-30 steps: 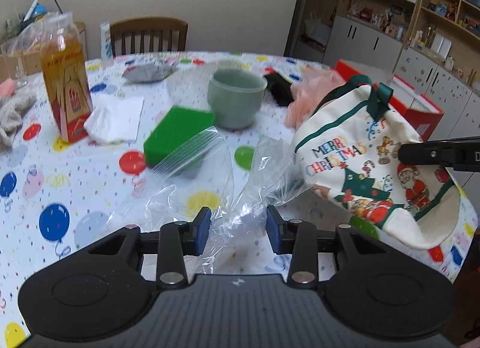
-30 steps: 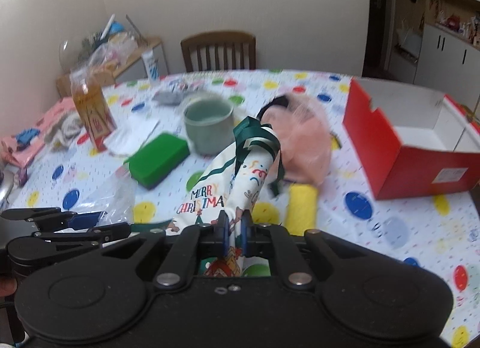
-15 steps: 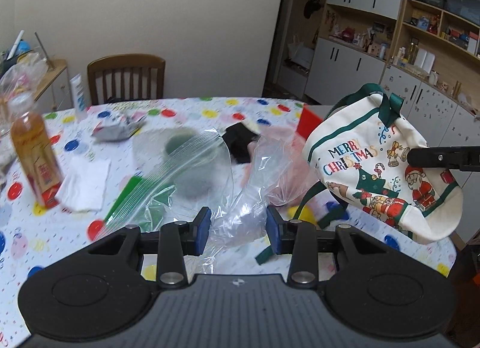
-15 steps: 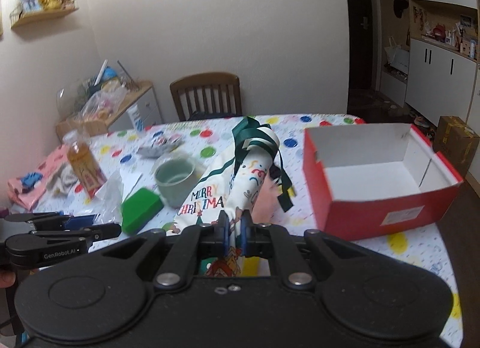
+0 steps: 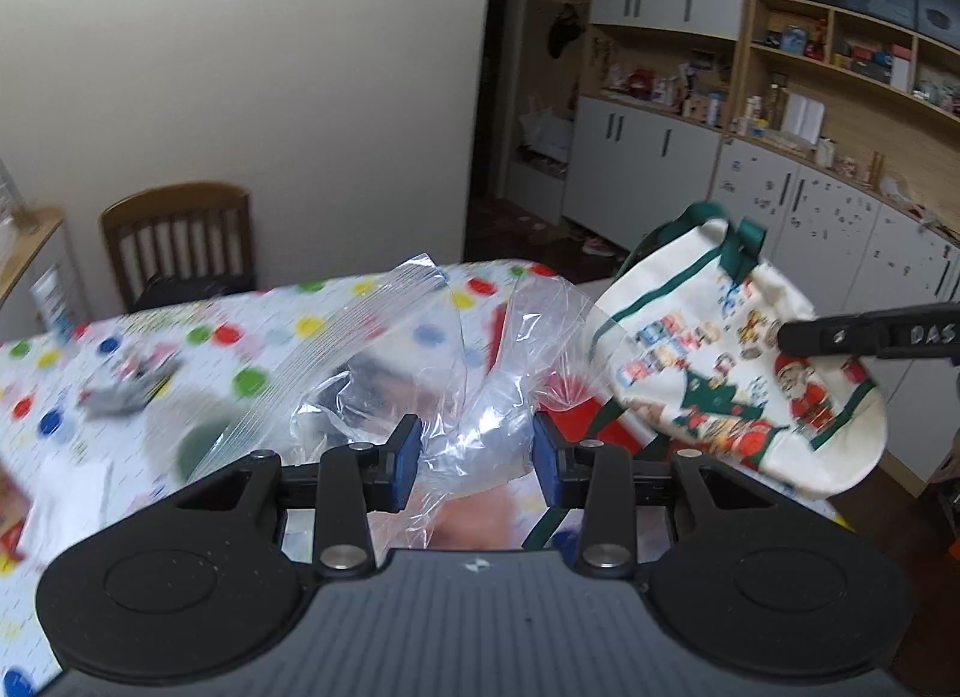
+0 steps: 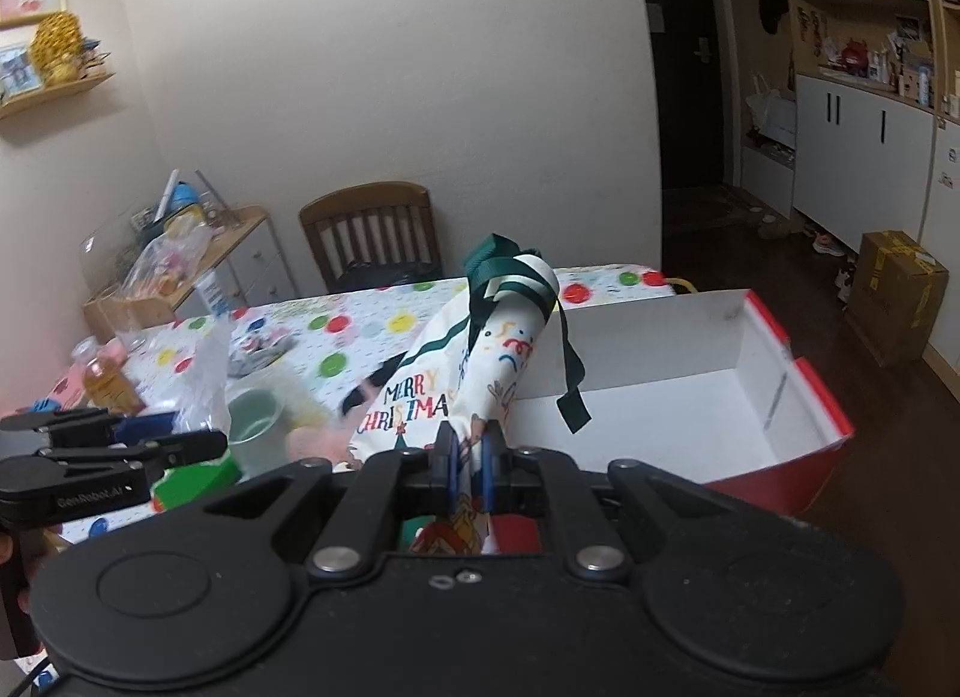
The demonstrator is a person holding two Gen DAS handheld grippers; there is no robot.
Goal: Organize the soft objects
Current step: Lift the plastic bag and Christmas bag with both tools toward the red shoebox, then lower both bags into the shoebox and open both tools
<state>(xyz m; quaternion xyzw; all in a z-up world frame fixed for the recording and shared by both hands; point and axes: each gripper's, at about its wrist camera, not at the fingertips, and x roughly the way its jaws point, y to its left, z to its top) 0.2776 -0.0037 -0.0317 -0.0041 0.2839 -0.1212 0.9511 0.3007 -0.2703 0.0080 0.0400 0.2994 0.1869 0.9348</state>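
Both grippers have risen: the right gripper, clamped on the cream Christmas cloth bag, hovers at frame centre; the left gripper, part-open, holds the crumpled clear plastic zip bag—bagging looks next.

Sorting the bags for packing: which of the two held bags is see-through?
The clear plastic zip bag between the left gripper's fingers; the Christmas bag pinched by the right gripper is opaque printed cloth.

Left claw grips clear bag beside Christmas bag.
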